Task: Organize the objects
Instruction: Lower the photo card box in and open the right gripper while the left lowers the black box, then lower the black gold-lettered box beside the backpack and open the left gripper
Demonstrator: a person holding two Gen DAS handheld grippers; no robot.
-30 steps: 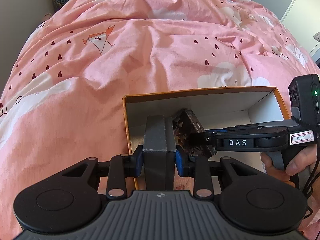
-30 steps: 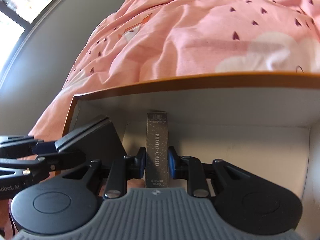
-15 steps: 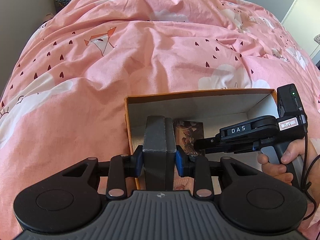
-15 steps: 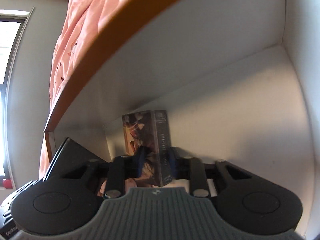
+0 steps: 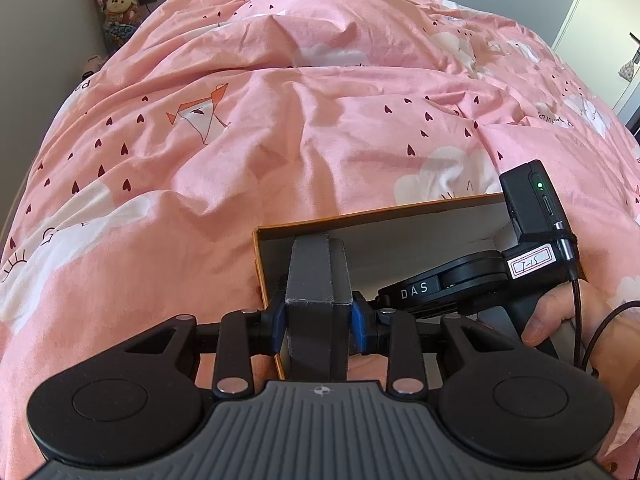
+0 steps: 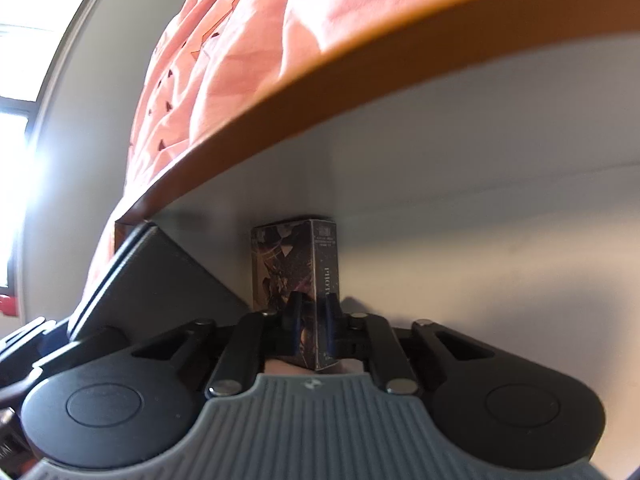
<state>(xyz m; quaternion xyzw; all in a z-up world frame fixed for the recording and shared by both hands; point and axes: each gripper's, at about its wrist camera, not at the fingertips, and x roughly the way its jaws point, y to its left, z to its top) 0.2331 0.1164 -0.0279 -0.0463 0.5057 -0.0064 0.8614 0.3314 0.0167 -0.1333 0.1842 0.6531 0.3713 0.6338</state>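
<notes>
Left tongs (image 5: pixel 319 320) clamped on a dark grey box (image 5: pixel 316 280), held upright over the near left corner of the orange-rimmed cardboard box (image 5: pixel 360 216) on the pink bed (image 5: pixel 280 120). Right tongs (image 6: pixel 312 320) pinch a photo card pack (image 6: pixel 294 280), upright inside the cardboard box, just ahead of them near the white inner wall. Grey box sits left of the right tongs.

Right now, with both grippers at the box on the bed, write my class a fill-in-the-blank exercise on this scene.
1. The left gripper is shut on a ____ grey box.
2. The right gripper is shut on a pack printed with the word ____.
3. The open cardboard box has an ____ rim.
4. It lies on a ____ duvet.

Missing words: dark; PHOTO; orange; pink
</notes>
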